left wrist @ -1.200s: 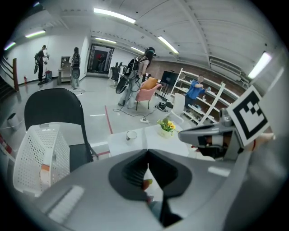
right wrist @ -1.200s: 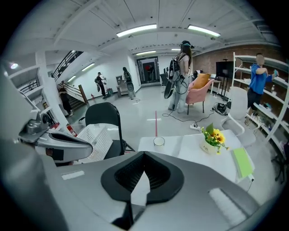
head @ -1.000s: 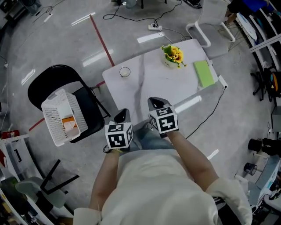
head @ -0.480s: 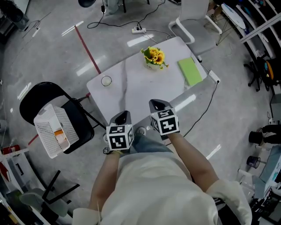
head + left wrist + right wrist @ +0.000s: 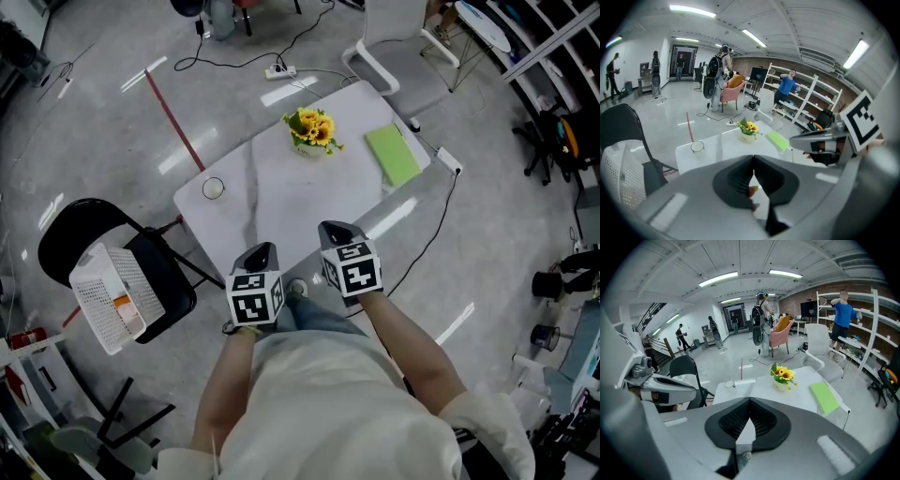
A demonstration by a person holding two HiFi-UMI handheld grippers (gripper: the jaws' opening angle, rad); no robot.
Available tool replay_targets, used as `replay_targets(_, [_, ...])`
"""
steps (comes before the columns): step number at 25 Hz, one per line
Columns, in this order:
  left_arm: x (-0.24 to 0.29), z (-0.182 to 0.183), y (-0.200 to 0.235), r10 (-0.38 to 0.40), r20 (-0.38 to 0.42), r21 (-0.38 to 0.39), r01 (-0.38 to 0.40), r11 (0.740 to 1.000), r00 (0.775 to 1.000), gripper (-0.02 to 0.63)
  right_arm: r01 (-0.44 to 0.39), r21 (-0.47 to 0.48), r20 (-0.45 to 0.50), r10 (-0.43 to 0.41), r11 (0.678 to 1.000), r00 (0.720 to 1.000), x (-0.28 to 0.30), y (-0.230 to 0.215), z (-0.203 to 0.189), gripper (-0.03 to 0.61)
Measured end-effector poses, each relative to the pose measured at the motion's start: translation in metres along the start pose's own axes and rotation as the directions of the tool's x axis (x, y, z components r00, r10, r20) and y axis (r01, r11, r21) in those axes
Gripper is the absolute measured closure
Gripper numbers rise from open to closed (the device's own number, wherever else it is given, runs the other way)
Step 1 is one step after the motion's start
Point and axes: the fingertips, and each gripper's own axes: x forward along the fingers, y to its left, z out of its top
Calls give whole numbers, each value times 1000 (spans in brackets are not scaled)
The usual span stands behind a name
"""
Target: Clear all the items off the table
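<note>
At the near edge of the white table (image 5: 281, 202), we note both grippers held side by side, well apart from everything on it.

Left gripper (image 5: 262, 253): its own view shows the dark pads meeting at the tip, with nothing between them. Right gripper (image 5: 335, 231): the same, jaws closed and empty.

On the table, per the head view:
- a pot of yellow flowers (image 5: 310, 131) near the far edge
- a green pad (image 5: 393, 156) lying flat toward the right end
- a small round cup (image 5: 214, 188) by the left corner

All three sit well apart from one another.

Only the head view gives us the floor layout. A black folding chair (image 5: 89, 234) stands left of the table, with a white perforated basket (image 5: 105, 295) tilted on its seat. Something orange (image 5: 123, 303) lies inside the basket; we cannot tell what. A red strip (image 5: 173, 122) runs across the floor. A power strip (image 5: 278, 70) with cables lies beyond the table, and a white chair (image 5: 398, 47) stands at the far side. The gripper views catch the black chair and basket only at their margins, and we cannot see into the basket there.

The gripper views look out across the room and give us what the head view cannot: people (image 5: 761, 315) standing in the background, shelving (image 5: 876, 343) along the right wall, and ceiling lights (image 5: 719, 280). Each also catches the other gripper at its edge.
</note>
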Motion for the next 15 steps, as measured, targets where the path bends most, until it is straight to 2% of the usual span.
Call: replay_targets(15, [14, 6, 18, 8, -34, -16, -9, 1000, 999, 603, 11, 45, -23, -10, 999, 1000, 15, -6, 3, 580])
